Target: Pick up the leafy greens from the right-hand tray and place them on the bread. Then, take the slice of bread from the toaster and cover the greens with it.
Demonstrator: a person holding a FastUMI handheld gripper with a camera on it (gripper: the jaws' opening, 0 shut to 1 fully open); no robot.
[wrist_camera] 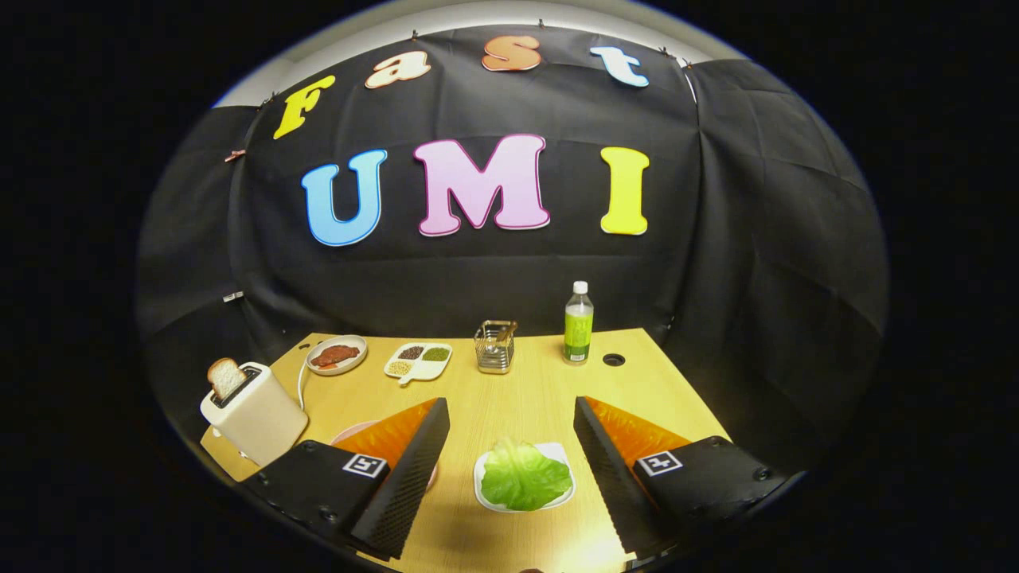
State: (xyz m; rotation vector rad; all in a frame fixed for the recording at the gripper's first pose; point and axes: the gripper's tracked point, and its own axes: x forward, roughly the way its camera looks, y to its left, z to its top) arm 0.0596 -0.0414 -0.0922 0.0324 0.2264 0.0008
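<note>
The gripper hangs with jaws wide open; the lettuce leaf between them at 12 o'clock looks light, limp, tearable: pinch its thick middle fold.

Greens on tray between fingers

A pale wooden table with a round cable hole fills the lower centre, backed by draped black cloth under a white ceiling strip.
</note>
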